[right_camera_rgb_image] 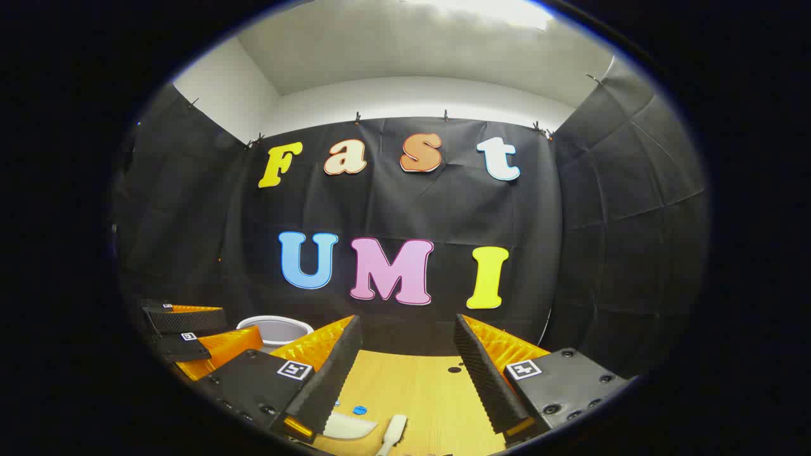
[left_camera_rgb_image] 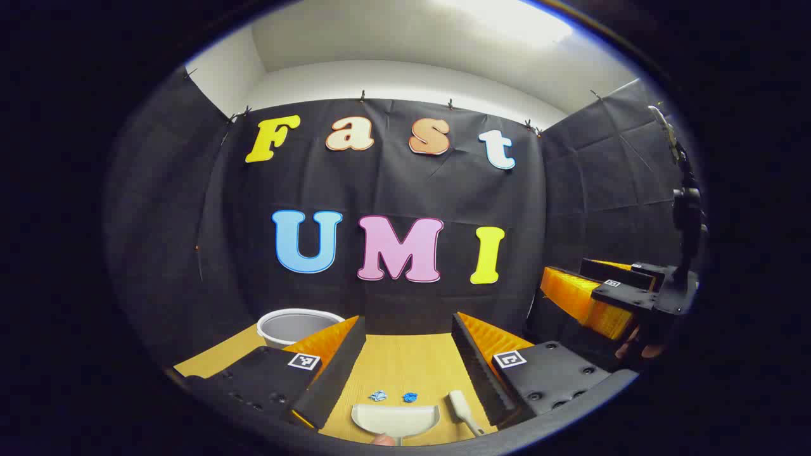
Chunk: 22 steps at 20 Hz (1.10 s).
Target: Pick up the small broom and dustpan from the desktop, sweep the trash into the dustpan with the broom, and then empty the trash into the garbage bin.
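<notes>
While both grippers hung above the desktop (left_camera_rgb_image: 405, 364) with fingers spread wide and nothing between them, the dustpan (left_camera_rgb_image: 396, 418) lay at the bottom centre of the left gripper view. Just above it sat two blue trash scraps (left_camera_rgb_image: 393, 396), the small broom (left_camera_rgb_image: 462, 410) to its right, and the garbage bin (left_camera_rgb_image: 298, 325) at lower left. The left gripper (left_camera_rgb_image: 405, 373) and right gripper (right_camera_rgb_image: 402, 380) were both empty.
</notes>
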{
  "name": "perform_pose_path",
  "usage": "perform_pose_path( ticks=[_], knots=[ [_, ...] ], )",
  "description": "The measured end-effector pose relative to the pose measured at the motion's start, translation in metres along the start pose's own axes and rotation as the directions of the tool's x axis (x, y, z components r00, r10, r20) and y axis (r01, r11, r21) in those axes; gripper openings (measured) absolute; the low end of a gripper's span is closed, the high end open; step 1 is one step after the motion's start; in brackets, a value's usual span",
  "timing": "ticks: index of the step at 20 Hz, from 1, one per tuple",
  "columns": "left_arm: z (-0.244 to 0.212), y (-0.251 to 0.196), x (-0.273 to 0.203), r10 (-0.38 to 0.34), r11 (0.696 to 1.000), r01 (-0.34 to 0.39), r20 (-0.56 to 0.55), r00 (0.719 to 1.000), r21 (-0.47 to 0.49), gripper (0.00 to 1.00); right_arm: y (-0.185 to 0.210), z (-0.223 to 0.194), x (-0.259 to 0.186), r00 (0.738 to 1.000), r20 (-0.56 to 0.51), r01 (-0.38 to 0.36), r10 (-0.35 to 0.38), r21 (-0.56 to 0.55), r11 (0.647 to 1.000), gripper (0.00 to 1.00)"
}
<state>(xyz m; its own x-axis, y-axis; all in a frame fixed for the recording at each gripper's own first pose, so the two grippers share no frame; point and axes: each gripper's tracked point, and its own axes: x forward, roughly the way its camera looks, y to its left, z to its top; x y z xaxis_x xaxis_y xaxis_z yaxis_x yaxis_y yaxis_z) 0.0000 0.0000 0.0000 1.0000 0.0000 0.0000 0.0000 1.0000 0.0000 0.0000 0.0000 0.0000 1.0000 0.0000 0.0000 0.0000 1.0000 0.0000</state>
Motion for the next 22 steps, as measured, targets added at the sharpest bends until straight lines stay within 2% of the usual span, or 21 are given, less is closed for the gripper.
perform_pose_path(
  ticks=[2,3,5,6,9,10,15,16,17,19,20,22],
  knots=[
    [0.007,0.0,0.002,0.003,1.0,-0.004,0.025,1.0,0.014,0.82,0.001,0.003,0.0,1.0,0.005,-0.004,0.004,0.003,1.0,0.92],
    [0.012,0.0,0.002,0.004,1.0,-0.005,0.044,0.999,0.02,0.82,0.002,0.006,0.001,1.0,0.01,-0.008,0.008,0.003,1.0,0.95],
    [0.015,-0.005,0.001,0.001,0.999,-0.003,0.068,0.998,0.034,0.82,0.004,0.008,0.002,1.0,0.011,-0.008,0.009,-0.004,1.0,0.95],
    [0.018,-0.005,0.001,0.0,0.999,-0.003,0.076,0.997,0.042,0.82,0.004,0.008,0.001,1.0,0.011,-0.008,0.008,-0.004,1.0,0.92],
    [0.022,-0.002,-0.001,0.007,0.998,-0.013,0.09,0.996,0.066,0.81,0.012,0.014,0.0,1.0,0.023,-0.02,0.019,0.006,1.0,0.95],
    [0.024,0.0,-0.001,0.01,0.997,-0.017,0.094,0.995,0.069,0.82,0.014,0.013,-0.001,0.999,0.02,-0.025,0.025,0.0,1.0,0.92],
    [0.028,0.001,-0.004,0.007,0.999,-0.012,0.09,0.996,0.052,0.81,0.019,0.01,-0.001,0.999,0.003,-0.035,0.035,-0.004,0.999,0.92],
    [0.027,0.002,-0.005,0.01,0.999,-0.014,0.084,0.996,0.048,0.81,0.02,0.008,-0.001,0.999,-0.002,-0.033,0.033,0.0,0.999,0.95],
    [0.025,0.002,-0.005,0.013,0.999,-0.016,0.078,0.997,0.042,0.81,0.019,0.007,-0.002,1.0,-0.005,-0.029,0.029,0.004,1.0,0.92],
    [0.019,0.001,-0.006,0.012,1.0,-0.013,0.064,0.998,0.021,0.81,0.018,0.001,-0.003,0.999,-0.028,-0.025,0.025,0.009,1.0,0.95],
    [0.014,-0.001,-0.008,0.006,1.0,-0.006,0.051,0.999,0.006,0.81,0.017,-0.002,-0.004,0.999,-0.035,-0.021,0.022,0.009,1.0,0.92],
    [0.004,-0.008,-0.009,-0.019,0.999,0.019,0.015,1.0,-0.03,0.81,0.015,-0.005,-0.006,0.999,-0.044,-0.011,0.012,0.011,1.0,0.92]
  ],
)
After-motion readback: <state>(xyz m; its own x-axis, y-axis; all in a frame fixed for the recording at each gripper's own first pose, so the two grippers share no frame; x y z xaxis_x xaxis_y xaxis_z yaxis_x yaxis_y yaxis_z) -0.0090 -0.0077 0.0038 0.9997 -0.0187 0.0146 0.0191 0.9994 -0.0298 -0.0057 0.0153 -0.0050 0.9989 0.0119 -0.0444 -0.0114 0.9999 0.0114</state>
